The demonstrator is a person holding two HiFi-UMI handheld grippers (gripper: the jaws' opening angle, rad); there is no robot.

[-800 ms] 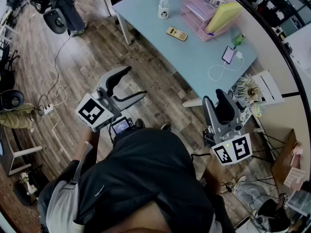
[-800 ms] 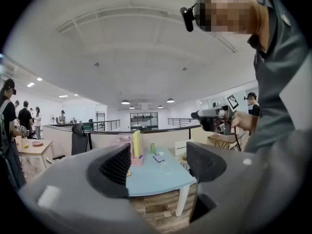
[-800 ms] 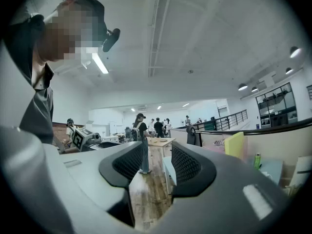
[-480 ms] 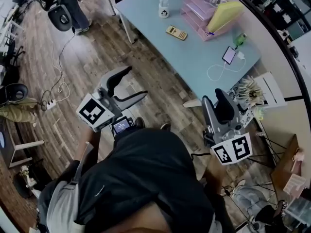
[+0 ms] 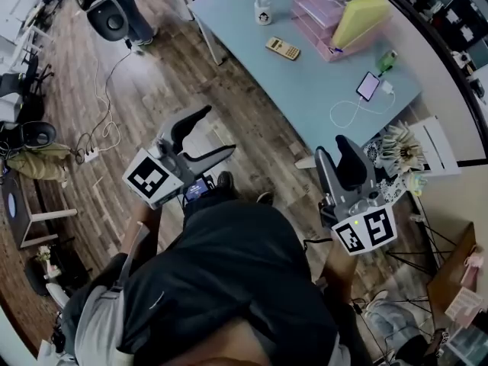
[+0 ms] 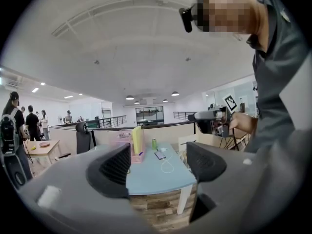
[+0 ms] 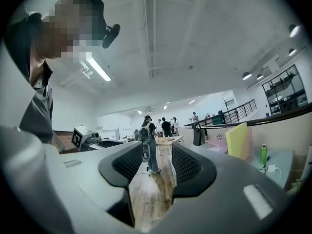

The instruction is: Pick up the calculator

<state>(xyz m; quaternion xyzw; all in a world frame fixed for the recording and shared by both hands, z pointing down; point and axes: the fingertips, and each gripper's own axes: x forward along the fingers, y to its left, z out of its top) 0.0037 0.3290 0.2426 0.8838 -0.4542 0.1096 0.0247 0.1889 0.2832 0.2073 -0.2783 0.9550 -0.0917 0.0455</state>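
Left gripper stands with jaws wide apart and empty. Right gripper shows a narrow gap, also empty. Torso hides most of both arms. Calculator lies on the table, between bottle and trays. Phone lies near the right edge. Bare tabletop surrounds the calculator, and both grippers are well short of it.

The pale blue table bears stacked pink trays holding a yellow folder. A white bottle stands left of the trays. The calculator lies just below-left of them. A green bottle, a phone and a white cable sit to their lower right.
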